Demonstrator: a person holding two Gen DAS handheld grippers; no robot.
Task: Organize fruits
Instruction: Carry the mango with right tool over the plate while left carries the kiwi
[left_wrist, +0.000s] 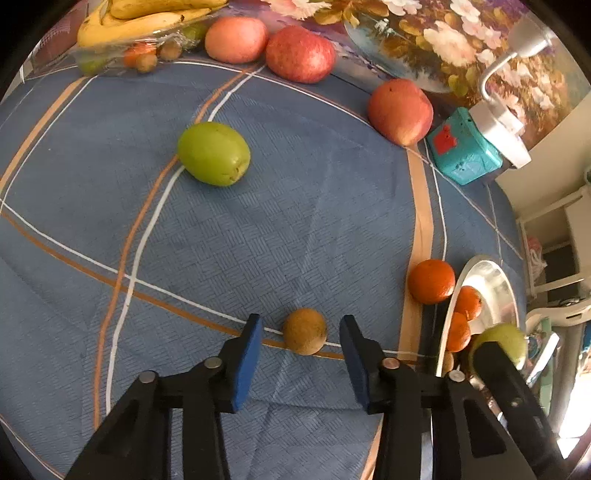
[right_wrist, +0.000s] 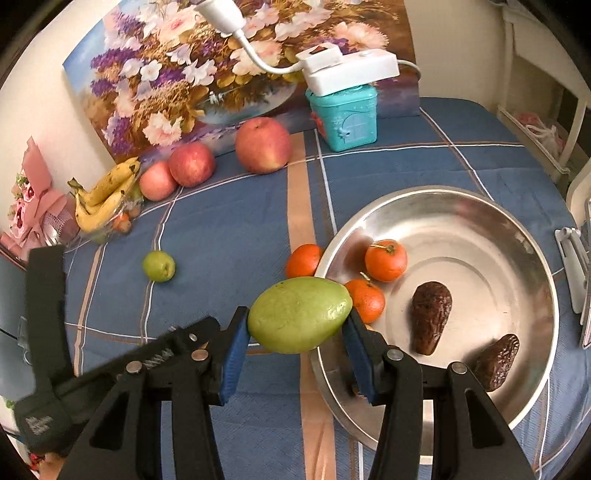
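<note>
Blue plaid tablecloth (left_wrist: 295, 221), green fruit (right_wrist: 299, 314), orange tangerines (right_wrist: 386, 260), silver bowl (right_wrist: 480, 229), teal box (right_wrist: 345, 116), yellow bananas (right_wrist: 105, 195).

We see the left gripper (left_wrist: 301, 345) spread wide around a small brown fruit (left_wrist: 304, 331) on the blue cloth (left_wrist: 295, 221); a green fruit (left_wrist: 213, 153) lies well apart.

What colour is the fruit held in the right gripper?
Light green fruit, clearest in the right wrist view.
</note>
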